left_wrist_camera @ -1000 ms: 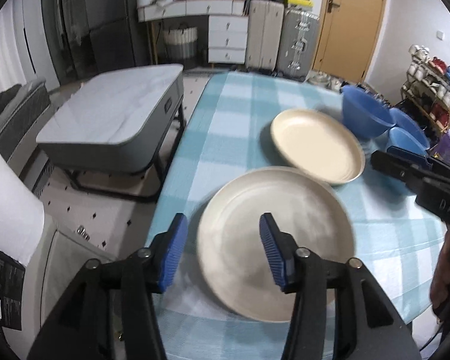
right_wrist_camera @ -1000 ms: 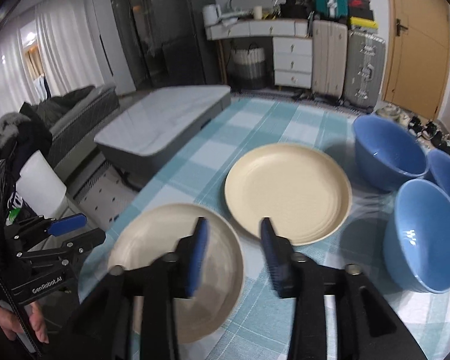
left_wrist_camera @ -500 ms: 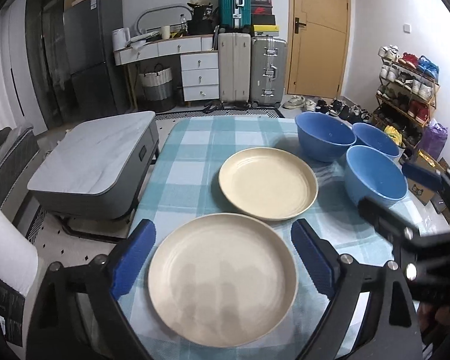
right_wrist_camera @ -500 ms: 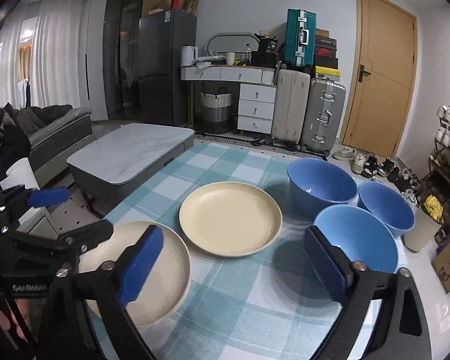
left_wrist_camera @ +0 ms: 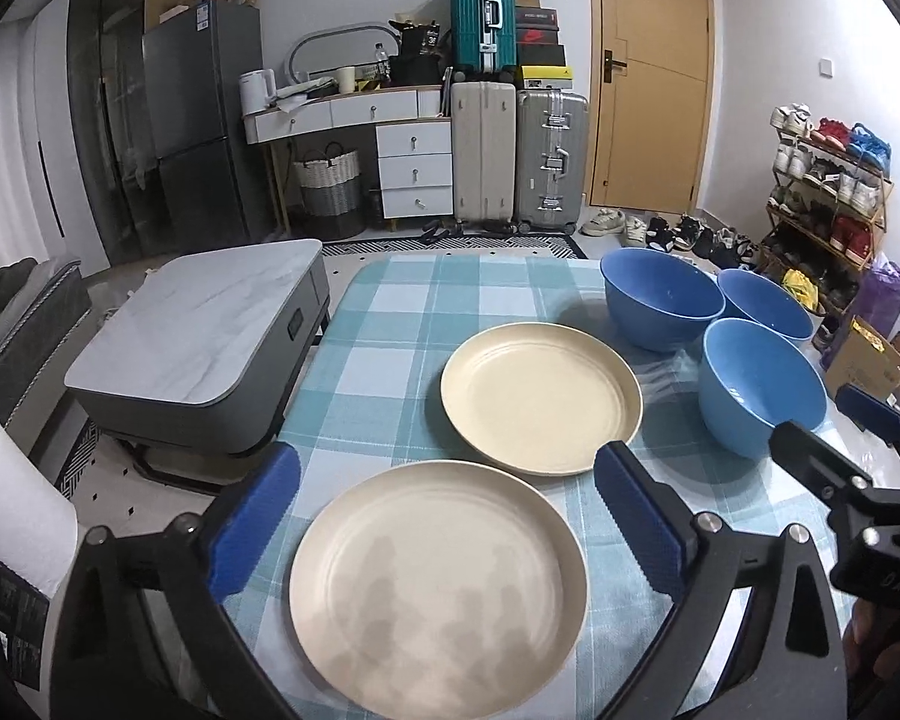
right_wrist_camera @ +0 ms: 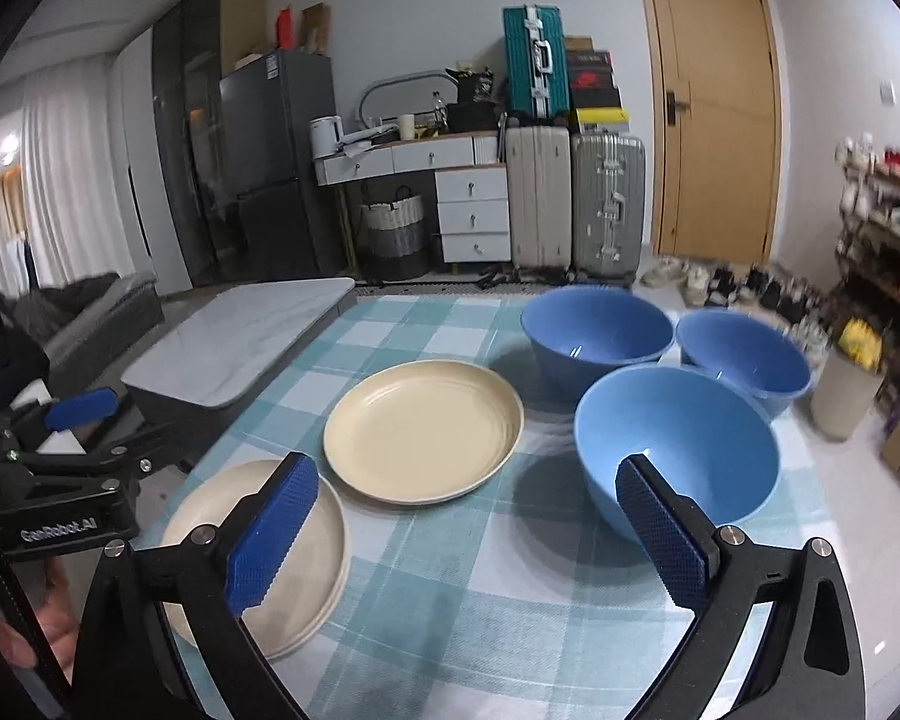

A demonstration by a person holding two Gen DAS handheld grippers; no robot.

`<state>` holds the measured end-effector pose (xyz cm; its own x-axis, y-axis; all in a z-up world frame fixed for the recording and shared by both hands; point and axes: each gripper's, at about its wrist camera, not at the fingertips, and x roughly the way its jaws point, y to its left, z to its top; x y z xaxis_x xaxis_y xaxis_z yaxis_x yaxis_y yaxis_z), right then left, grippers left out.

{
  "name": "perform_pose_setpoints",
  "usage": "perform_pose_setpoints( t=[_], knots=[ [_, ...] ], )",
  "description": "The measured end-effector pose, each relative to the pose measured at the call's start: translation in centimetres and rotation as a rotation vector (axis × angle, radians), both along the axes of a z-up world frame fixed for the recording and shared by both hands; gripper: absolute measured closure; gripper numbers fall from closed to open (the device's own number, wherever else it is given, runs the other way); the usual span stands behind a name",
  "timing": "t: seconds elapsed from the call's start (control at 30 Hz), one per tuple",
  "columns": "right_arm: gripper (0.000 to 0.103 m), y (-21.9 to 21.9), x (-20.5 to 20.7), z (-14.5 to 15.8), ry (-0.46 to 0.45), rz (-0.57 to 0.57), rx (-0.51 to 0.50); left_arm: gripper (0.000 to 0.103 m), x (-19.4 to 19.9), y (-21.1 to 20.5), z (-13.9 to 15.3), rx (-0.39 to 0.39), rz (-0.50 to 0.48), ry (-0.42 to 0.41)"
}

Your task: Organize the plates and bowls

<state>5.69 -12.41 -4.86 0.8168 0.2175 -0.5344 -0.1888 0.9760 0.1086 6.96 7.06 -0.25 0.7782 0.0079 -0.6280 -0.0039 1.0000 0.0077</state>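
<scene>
Both grippers, left gripper [left_wrist_camera: 444,516] and right gripper [right_wrist_camera: 465,531], spread wide, empty. Near plate [left_wrist_camera: 438,594] looks stiff, slick, shallow; pinch its rim.

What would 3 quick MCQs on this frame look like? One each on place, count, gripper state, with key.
1. Where does the yellow plate lie relative to the near plate?
A. stacked on it
B. farther down the table, apart from it
C. inside a bowl

2. How many blue bowls are on the table?
A. two
B. three
C. four

3. What state is the left gripper in?
A. open, holding nothing
B. shut on a plate
C. shut on a bowl

Key:
1 B: tablecloth shows between the two rims in the left wrist view.
2 B: the far bowl, the right bowl and the near bowl are all there is.
3 A: its fingers stand wide apart above the near plate; the right gripper is open too.
</scene>
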Motion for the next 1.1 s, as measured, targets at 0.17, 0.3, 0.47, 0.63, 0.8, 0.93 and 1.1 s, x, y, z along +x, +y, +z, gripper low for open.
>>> perform_pose_setpoints(
  t=[0.17, 0.3, 0.47, 0.63, 0.8, 0.93, 1.1],
  knots=[
    [0.002, -0.4, 0.4, -0.1, 0.001, -0.037, -0.023, 0.003, 0.4, -0.4, -0.4, 0.017, 0.020, -0.005],
    [0.002, -0.6, 0.5, 0.1, -0.005, -0.051, -0.013, 0.003, 0.2, -1.1, -0.5, 0.042, 0.020, -0.023],
    [0.002, -0.5, 0.7, 0.3, -0.018, -0.072, -0.047, 0.003, 0.4, -1.4, -0.4, 0.058, 0.013, -0.023],
    [0.002, -0.1, 1.0, 0.7, -0.030, -0.064, -0.060, 0.003, 0.8, -1.4, -0.2, 0.057, 0.014, -0.011],
    [0.002, 0.4, 1.6, 1.4, -0.040, -0.049, -0.060, 0.003, 1.3, -1.6, -0.2, 0.076, 0.011, -0.006],
    [0.002, 1.0, 2.4, 2.1, -0.049, -0.030, -0.074, 0.003, 2.4, -1.3, -0.3, 0.082, 0.015, 0.010],
    [0.002, 1.4, 3.7, 3.0, -0.072, -0.026, -0.088, 0.003, 4.4, -0.7, -0.5, 0.104, 0.026, 0.026]
  ],
)
